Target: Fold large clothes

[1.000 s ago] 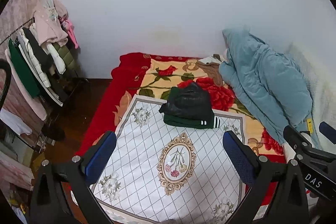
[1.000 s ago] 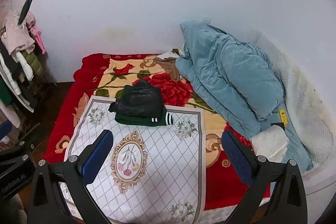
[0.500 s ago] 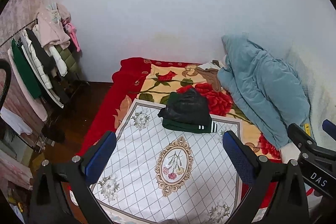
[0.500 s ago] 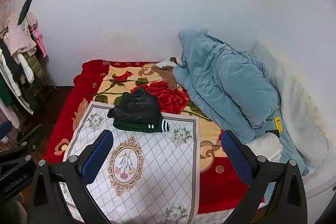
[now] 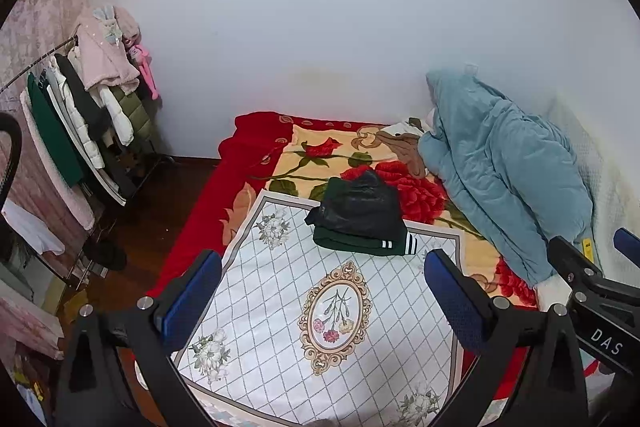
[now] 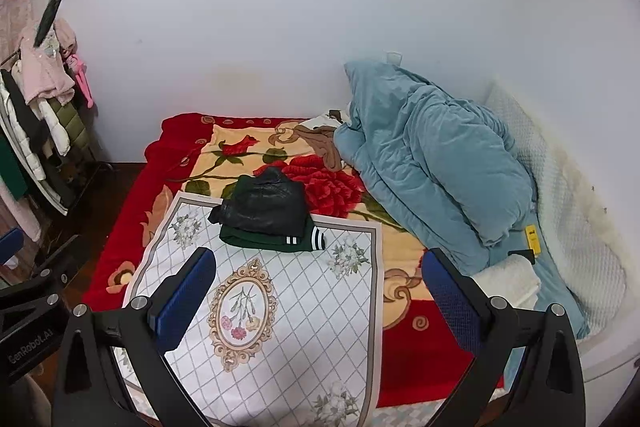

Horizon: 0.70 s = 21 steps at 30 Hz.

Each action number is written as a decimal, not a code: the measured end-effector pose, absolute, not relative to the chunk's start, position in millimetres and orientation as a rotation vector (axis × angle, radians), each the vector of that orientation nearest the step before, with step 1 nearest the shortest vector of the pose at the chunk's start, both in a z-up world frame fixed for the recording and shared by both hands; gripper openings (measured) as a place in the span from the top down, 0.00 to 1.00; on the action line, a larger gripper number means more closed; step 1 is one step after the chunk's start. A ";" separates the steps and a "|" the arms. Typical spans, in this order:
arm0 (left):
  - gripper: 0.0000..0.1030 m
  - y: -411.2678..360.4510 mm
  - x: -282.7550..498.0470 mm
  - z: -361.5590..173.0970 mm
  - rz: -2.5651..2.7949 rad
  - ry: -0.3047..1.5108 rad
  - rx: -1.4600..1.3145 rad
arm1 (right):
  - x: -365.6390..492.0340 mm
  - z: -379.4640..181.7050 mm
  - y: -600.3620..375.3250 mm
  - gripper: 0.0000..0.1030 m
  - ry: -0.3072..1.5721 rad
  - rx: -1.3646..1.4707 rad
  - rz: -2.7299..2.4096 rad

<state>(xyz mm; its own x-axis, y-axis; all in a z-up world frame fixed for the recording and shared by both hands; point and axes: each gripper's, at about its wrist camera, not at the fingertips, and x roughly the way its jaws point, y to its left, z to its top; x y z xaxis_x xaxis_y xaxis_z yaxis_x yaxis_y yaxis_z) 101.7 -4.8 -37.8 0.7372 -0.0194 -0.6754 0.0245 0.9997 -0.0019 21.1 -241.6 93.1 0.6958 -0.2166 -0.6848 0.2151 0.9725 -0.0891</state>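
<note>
Folded black jacket (image 5: 362, 201) sits stacked on a folded green garment (image 5: 360, 243) at the far end of the white patterned cloth (image 5: 280, 307) on the bed (image 5: 248, 143); those two look finished. Nothing else is laid out to fold. Left gripper (image 5: 320, 301) and right gripper (image 6: 316, 297) hover well back, fingers spread wide, both empty.

A lived-in bedroom at home

I see a bed (image 5: 256, 147) with a red floral blanket (image 5: 340, 155), a rumpled blue duvet (image 6: 432, 163) against the white wall, and a garment rack (image 5: 80, 115) crowded with hanging coats.
</note>
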 end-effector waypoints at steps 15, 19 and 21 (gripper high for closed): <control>0.00 -3.4 100.9 -35.6 -0.024 0.740 0.004 | 25.5 92.7 -242.0 0.00 0.768 0.000 -0.232; 0.00 -3.6 100.7 -35.6 -0.025 0.741 0.004 | 23.5 90.7 -239.6 0.00 0.769 -0.002 -0.233; 0.00 -3.6 100.5 -35.4 -0.027 0.742 0.001 | 23.4 89.9 -238.2 0.00 0.769 -0.002 -0.230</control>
